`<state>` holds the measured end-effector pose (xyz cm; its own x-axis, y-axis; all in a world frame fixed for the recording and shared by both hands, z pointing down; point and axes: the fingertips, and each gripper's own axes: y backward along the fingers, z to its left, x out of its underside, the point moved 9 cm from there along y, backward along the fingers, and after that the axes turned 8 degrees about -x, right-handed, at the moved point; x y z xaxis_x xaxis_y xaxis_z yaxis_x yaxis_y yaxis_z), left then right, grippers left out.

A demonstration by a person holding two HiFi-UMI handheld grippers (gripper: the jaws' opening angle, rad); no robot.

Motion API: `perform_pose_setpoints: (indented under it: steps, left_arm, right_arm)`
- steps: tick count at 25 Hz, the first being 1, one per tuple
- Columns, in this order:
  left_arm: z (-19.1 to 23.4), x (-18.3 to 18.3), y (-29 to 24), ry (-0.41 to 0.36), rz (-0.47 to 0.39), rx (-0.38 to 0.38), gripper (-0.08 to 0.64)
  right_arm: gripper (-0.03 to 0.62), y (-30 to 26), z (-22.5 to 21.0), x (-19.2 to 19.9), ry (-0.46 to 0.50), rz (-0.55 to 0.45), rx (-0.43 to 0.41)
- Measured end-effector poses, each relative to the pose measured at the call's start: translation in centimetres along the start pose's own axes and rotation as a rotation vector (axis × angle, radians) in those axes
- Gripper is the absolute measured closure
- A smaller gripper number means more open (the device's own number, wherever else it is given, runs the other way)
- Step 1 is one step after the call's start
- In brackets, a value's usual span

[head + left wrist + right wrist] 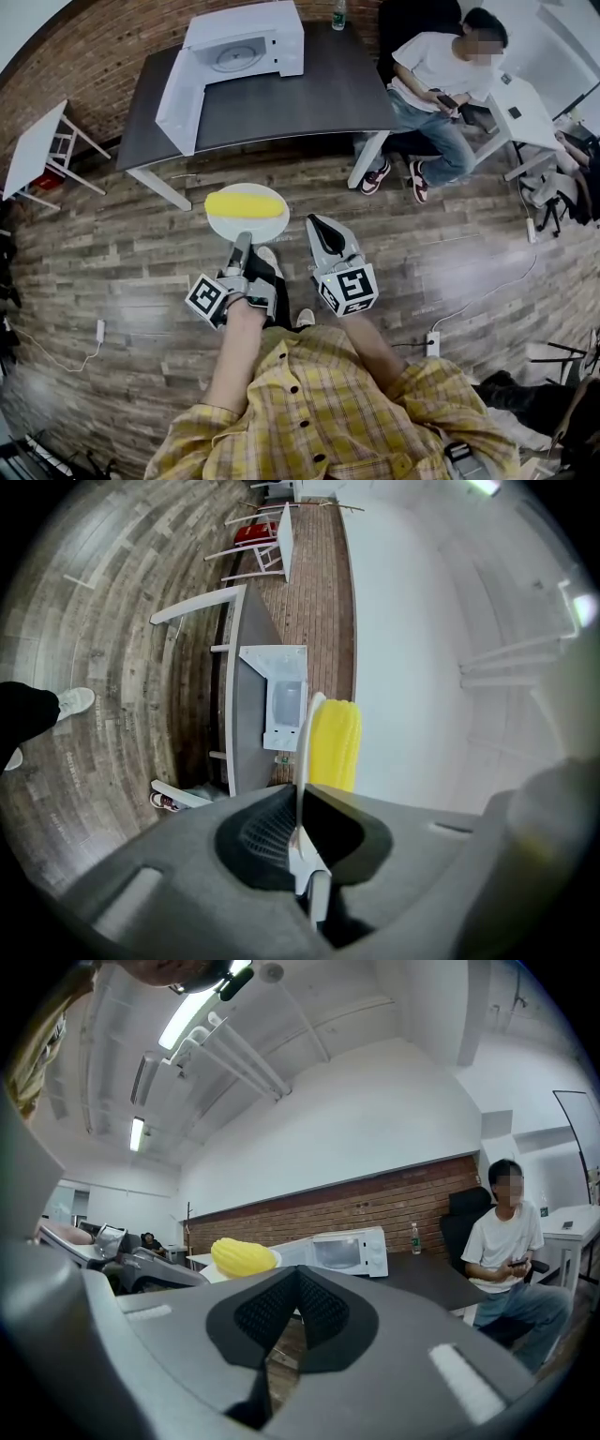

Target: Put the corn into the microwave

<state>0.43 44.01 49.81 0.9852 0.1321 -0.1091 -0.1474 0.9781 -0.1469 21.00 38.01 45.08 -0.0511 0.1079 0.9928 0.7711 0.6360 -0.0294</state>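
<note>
A yellow corn cob (pixel 246 203) lies on a white plate (pixel 225 228), held level above the wooden floor. My left gripper (pixel 241 240) is shut on the plate's near rim. In the left gripper view the plate's edge (pixel 303 752) stands pinched between the jaws, with the corn (pixel 335 747) beyond it. My right gripper (pixel 319 225) is beside the plate, shut with nothing in it. Ahead, the white microwave (pixel 246 49) stands on a dark table (pixel 309 94) with its door (pixel 178 101) swung open. The right gripper view shows the corn (pixel 242 1257) and the microwave (pixel 342 1251).
A person (pixel 441 80) sits at the table's right end, legs stretched towards the floor in front. A bottle (pixel 338 14) stands at the table's back edge. A small white table (pixel 33 150) is at the left and a white desk (pixel 530 112) at the right. Cables and power strips (pixel 432 343) lie on the floor.
</note>
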Motion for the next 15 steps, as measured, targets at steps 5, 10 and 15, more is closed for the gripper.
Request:
perform_pose_setpoints:
  steps: [5,10,15]
  left_arm:
    - [0.8,-0.7,-2.2,0.001,-0.001,-0.004,0.543]
    - [0.7,-2.5,-6.1,0.009,-0.003,-0.017,0.543]
    - [-0.7,-5.0,-10.3,0.01,-0.002,-0.017,0.543]
  right_arm:
    - [0.589,-1.5,-1.7,0.4,0.01,0.015,0.002]
    - [0.588,-4.9,-4.2,0.5,0.008,0.029,0.001]
    - [0.588,-9.4,-6.4,-0.5,0.007,0.025,-0.004]
